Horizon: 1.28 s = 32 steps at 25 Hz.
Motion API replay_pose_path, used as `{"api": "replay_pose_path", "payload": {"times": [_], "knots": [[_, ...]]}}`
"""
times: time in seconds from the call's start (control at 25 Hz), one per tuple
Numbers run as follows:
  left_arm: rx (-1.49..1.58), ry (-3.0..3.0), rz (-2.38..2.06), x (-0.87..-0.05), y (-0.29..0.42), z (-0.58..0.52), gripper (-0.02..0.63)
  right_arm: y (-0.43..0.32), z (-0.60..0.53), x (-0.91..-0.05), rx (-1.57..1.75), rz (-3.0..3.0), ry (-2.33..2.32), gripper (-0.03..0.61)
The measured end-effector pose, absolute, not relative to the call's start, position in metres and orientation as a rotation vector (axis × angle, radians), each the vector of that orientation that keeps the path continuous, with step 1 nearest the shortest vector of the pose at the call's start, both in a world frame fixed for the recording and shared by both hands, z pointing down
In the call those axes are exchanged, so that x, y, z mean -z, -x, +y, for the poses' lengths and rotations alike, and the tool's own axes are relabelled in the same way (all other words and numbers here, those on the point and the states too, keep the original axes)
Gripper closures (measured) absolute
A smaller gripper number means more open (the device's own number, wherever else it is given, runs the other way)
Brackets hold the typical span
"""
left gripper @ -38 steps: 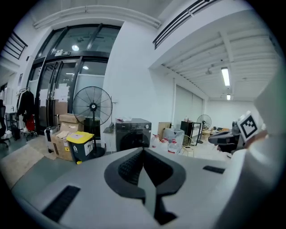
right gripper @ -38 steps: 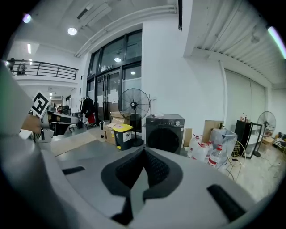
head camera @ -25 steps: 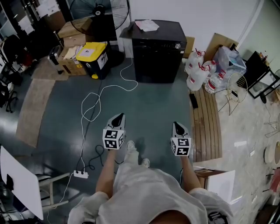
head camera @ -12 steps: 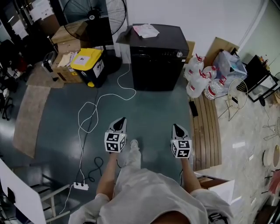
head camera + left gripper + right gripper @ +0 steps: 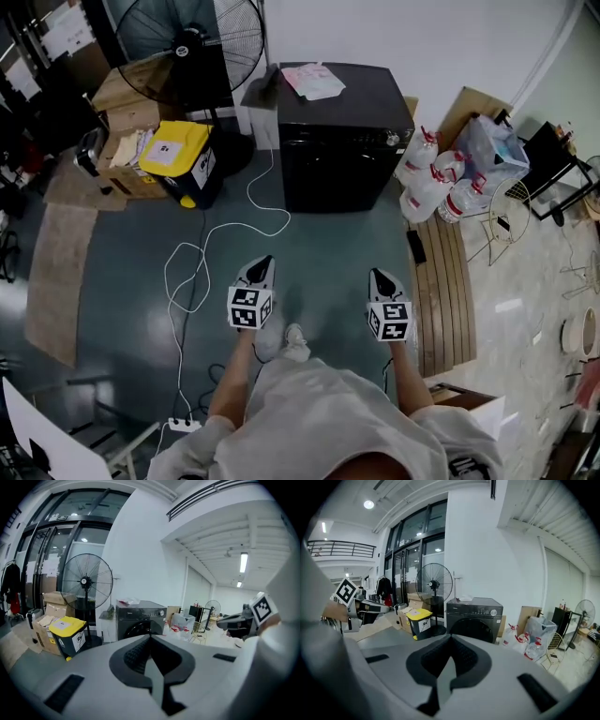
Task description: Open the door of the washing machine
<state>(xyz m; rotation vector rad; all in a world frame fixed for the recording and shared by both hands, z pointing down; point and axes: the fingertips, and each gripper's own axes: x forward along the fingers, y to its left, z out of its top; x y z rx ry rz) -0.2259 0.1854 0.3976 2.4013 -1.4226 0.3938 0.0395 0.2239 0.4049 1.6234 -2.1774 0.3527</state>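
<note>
Since the earlier frame the washing machine [image 5: 345, 136] sits lower and larger in the head view. The person has closed on it, though it is still well apart from both tools.

Left tool [image 5: 260, 263]: jaws pressed together, nothing between them. Right tool [image 5: 378, 275]: the same, shut and empty. Both point toward the machine's front.

Location: the machine stands against the wall, door shut. A fan [image 5: 183, 37] and a yellow-lidded bin [image 5: 178, 159] are on its left, water bottles [image 5: 427, 173] are on its right, and a paper [image 5: 314, 80] lies on its top. A white cable [image 5: 202, 253] trails over the floor in front of it.

Handling, as judged: the round door [image 5: 472, 629] is rigid, hinged and latched. It should need a firm pull outward, and its smooth dark face offers little purchase. A hold at a rim recess or handle opposite the hinge seems best.

Not determinable: no handle or hinge side can be made out. The door's lower part is cut off by the tool bodies in both gripper views, and the head view shows the front steeply foreshortened and dark.
</note>
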Motion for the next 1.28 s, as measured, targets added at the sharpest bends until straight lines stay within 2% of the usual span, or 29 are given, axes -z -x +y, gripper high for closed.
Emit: {"api": "replay_pose_path", "payload": {"times": [0.84, 1.28], "knots": [[-0.436, -2.430, -1.345, -0.421, 0.231, 0.036, 0.606, -0.017, 0.095, -0.440, -0.413, -2.132, -1.604, 0.579], [-0.459, -2.360, -1.413, -0.435, 0.207, -0.072, 0.606, -0.041, -0.035, -0.454, -0.427, -2.196, -1.521, 0.580]]}}
